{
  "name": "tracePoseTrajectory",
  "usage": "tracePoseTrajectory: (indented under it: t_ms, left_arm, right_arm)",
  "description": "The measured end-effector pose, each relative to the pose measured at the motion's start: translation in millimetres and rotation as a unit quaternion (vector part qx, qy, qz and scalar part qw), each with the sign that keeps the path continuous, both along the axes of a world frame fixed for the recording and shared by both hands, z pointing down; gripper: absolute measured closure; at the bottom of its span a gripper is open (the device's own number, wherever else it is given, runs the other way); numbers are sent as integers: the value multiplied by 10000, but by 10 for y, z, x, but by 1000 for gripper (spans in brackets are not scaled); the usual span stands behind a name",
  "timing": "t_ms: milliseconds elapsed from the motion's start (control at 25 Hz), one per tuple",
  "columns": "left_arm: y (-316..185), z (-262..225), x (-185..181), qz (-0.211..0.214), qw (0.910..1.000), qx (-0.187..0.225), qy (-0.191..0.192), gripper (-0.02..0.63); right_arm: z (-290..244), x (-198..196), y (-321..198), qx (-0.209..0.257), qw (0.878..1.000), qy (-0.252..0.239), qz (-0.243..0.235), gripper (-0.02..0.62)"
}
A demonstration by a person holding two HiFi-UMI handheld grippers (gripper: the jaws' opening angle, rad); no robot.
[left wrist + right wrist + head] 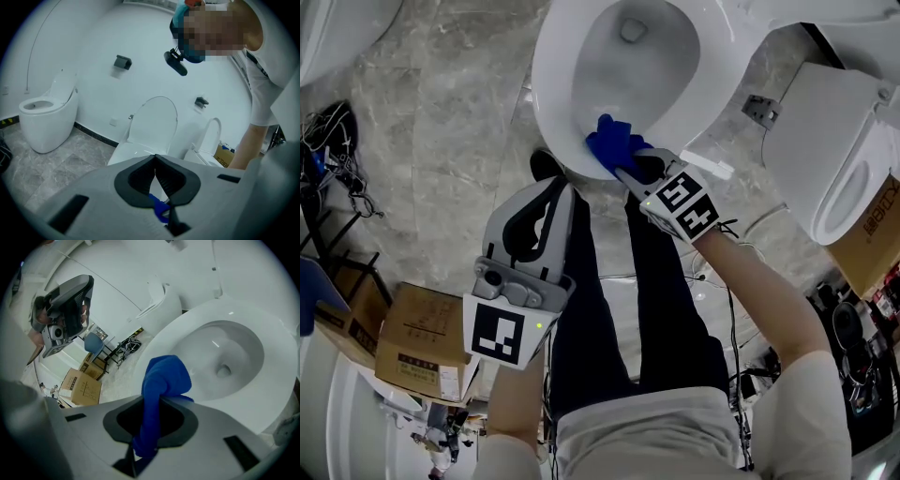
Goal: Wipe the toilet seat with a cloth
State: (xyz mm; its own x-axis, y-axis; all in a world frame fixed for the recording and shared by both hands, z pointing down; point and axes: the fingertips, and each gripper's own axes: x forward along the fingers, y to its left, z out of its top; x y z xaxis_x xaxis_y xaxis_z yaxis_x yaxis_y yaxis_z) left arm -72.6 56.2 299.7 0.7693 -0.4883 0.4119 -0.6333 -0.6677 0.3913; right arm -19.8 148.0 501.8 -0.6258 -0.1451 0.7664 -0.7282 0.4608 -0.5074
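1 cloth (609,145), blue, pinched tight in the right gripper (628,169). in the right gripper view the jaws are clamped on its middle, w/ a tail hanging back behind them and the fat wad (165,378) poking out front. the wad sits on the near front edge of the toilet seat (555,98), touching it afaict, right at the lip closest to the person's legs.

what matters for the next move imo: the cloth's long axis runs along the jaws, so it points across the ring's width toward the bowl, not along the curve. the rest of the ring lies away from the tongs on both sides, curving up and round. so i'd guess the wipe has to go sideways along the ring, w/ the wad kept pressed flat.

left gripper (561,186) is pressed together on nothing (tips meet in its own view (155,157)) and is held back off the toilet over the legs. right is clearly the nearer 1.
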Motion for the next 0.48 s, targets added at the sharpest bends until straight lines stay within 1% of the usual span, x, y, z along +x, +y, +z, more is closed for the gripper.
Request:
tracePoseTrajectory:
  t_ms: [280, 480]
  left_arm:
    - [-16, -27, 166, 173, 9998, -16, -17, 598]
    - [-58, -19, 283, 252, 9997, 3, -40, 598]
  right_arm:
    - [9, 171, 2, -27, 9999, 20, 122, 548]
    - [27, 342, -64, 12, 9995, 32, 316, 548]
